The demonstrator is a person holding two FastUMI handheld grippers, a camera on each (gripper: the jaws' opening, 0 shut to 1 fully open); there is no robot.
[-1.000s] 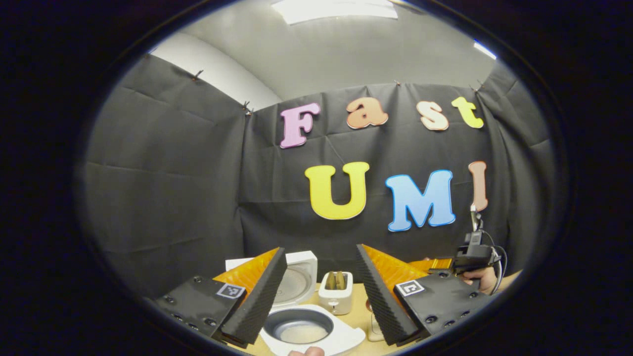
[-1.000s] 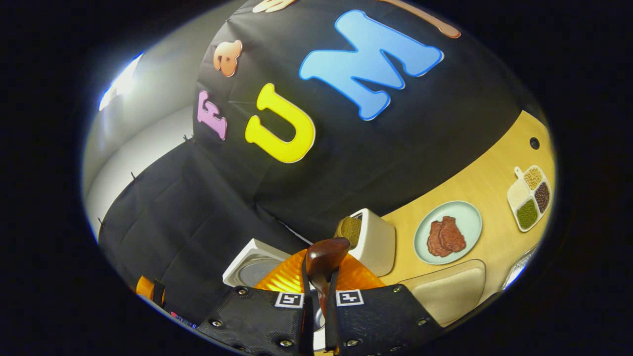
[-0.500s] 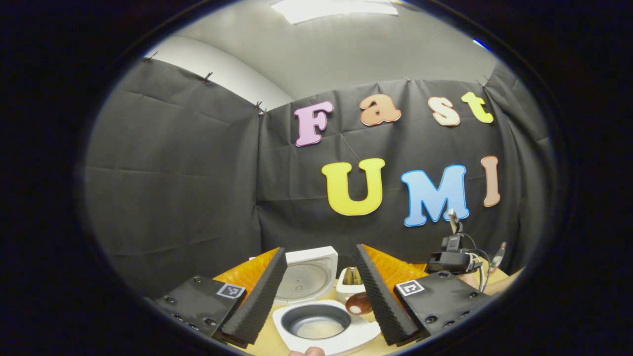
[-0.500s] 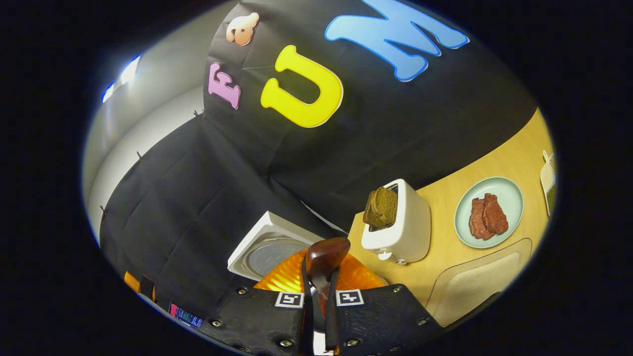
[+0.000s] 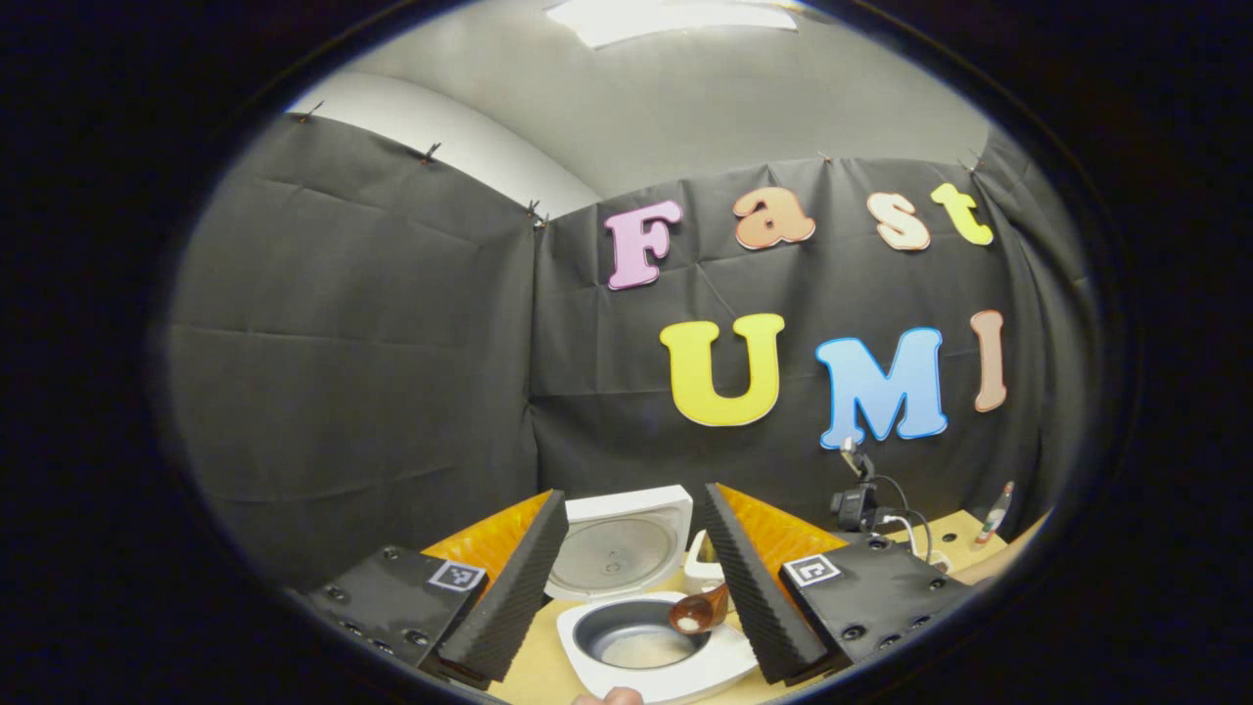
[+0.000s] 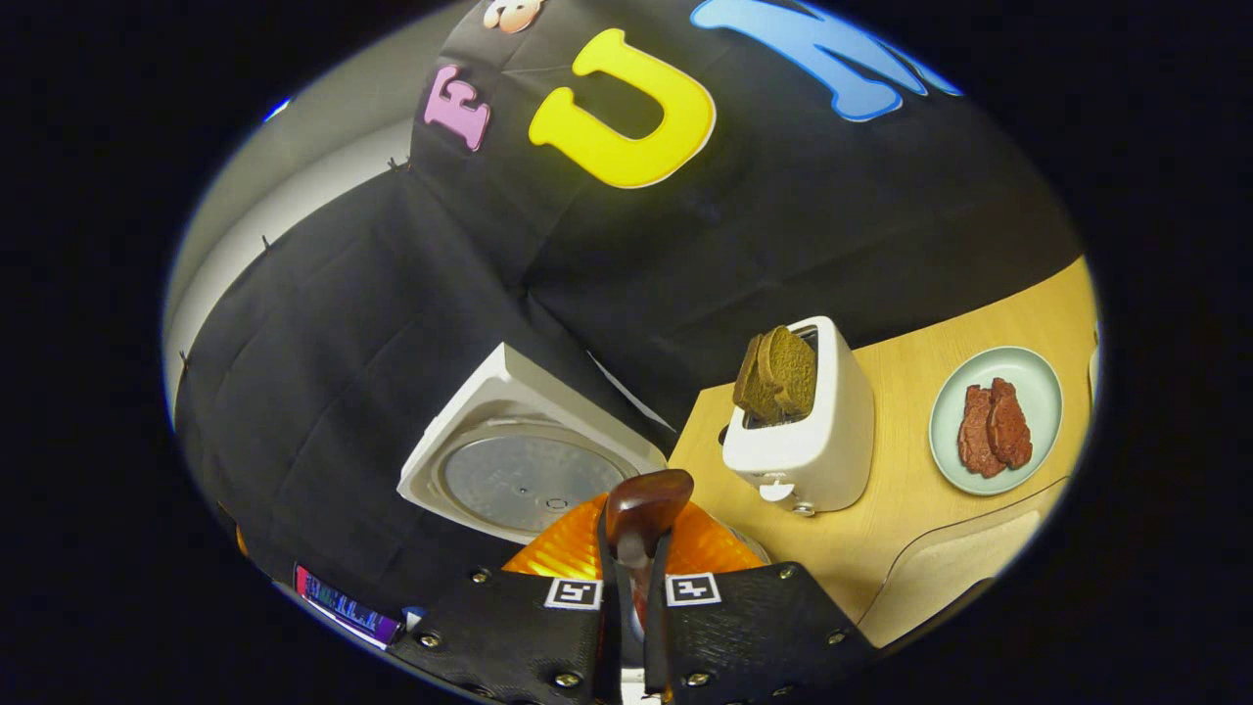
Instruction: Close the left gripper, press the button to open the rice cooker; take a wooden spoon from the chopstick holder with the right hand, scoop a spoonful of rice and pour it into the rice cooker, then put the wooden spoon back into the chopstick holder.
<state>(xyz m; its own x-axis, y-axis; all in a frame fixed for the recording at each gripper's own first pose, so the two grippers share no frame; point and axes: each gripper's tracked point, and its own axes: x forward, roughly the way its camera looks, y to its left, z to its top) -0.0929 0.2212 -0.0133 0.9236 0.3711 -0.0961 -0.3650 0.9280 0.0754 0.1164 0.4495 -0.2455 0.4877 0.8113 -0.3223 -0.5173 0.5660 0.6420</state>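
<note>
The right gripper (image 6: 627,578) is pressed together on the handle of the wooden spoon (image 6: 641,509), which is pinched between its two fingers. In the right gripper view the spoon's long axis runs straight forward along the fingers, with the bowl end pointing away from the gripper toward the raised lid (image 6: 519,465) of the rice cooker (image 5: 651,646). In the left gripper view the spoon's bowl (image 5: 697,612) is seen over the right rim of the cooker's inner pot, its handle running off to the right, and a small white patch of rice lies in the bowl. The spoon is dark reddish-brown and glossy, with a rounded bowl.

The left gripper (image 5: 631,578) is held spread wide with nothing between its fingers, on the near side of the cooker. A white layer of rice lies in the bottom of the pot.

Compared with half a second earlier, the spoon's bowl has been carried from beside the cooker to above its pot, and in the right gripper view the lid has grown larger and nearer.

Right of the cooker a white toaster (image 6: 812,431) with dark bread slices stands, and farther right a pale green plate (image 6: 1038,367) with two reddish pieces is seen on the wooden table (image 6: 901,509).
</note>
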